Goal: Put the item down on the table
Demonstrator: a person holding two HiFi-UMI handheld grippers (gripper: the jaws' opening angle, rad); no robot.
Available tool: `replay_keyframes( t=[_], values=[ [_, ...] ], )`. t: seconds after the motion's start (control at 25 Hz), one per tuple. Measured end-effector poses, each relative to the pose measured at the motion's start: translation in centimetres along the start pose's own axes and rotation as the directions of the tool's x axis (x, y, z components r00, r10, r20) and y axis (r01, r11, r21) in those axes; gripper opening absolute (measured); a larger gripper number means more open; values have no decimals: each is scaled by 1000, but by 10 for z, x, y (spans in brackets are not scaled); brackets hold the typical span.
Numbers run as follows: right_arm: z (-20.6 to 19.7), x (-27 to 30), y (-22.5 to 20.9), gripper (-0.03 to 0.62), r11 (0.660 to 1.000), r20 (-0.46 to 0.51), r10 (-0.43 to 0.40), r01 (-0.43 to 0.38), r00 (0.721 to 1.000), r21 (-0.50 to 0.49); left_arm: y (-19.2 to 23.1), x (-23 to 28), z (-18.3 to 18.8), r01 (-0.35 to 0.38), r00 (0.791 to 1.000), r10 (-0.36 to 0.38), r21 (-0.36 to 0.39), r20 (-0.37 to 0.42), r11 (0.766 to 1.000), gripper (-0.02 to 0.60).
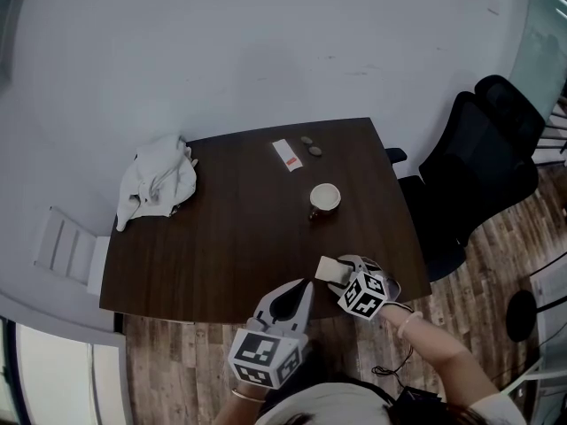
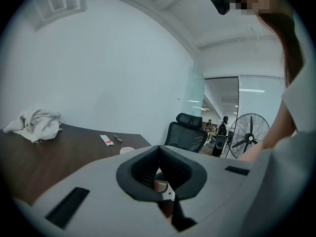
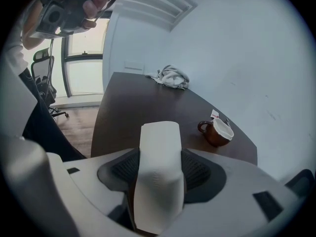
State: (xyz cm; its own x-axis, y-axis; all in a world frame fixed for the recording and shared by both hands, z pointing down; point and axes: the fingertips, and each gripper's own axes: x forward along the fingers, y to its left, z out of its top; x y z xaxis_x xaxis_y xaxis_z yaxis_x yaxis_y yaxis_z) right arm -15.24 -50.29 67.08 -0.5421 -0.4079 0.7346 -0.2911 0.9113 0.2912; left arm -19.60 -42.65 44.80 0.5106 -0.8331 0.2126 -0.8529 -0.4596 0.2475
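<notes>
A white folded packet (image 3: 159,174) stands upright between the jaws of my right gripper (image 3: 160,154), which is shut on it. In the head view the packet (image 1: 327,268) and right gripper (image 1: 335,274) are just above the dark wooden table (image 1: 221,246) near its front right edge. My left gripper (image 1: 304,287) hovers beside it at the front edge. Its jaws (image 2: 158,151) are shut with nothing between them.
A brown cup (image 1: 325,198) with a white inside stands mid-right on the table. A crumpled white cloth (image 1: 158,182) lies at the far left. A white sachet (image 1: 287,155) and two small dark discs (image 1: 311,145) lie at the back. A black office chair (image 1: 478,166) stands right of the table.
</notes>
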Motion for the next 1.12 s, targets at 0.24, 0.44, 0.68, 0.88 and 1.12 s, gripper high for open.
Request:
replay_keyframes(
  t=[0.24,0.44,0.68,0.88,1.12],
  values=[
    [-5,18,-2,273,999,-55,52,-52,997,9,8,5,-12,-7,1000,6,-39,-23,999,18],
    [-8,30,-1,273,997,-95,79,-79,992,7,12,5,-15,-8,999,6,-47,-31,999,18],
    [-12,36,4,273,994,-121,105,-106,987,-6,16,4,-19,-14,999,11,-52,-42,999,18],
    [-13,40,7,275,991,-149,127,-131,981,-12,17,1,-18,-23,999,20,-57,-43,998,18],
    [-17,42,10,276,990,-169,137,-140,976,-8,18,-4,-18,-53,998,52,-31,-43,998,18]
  ],
)
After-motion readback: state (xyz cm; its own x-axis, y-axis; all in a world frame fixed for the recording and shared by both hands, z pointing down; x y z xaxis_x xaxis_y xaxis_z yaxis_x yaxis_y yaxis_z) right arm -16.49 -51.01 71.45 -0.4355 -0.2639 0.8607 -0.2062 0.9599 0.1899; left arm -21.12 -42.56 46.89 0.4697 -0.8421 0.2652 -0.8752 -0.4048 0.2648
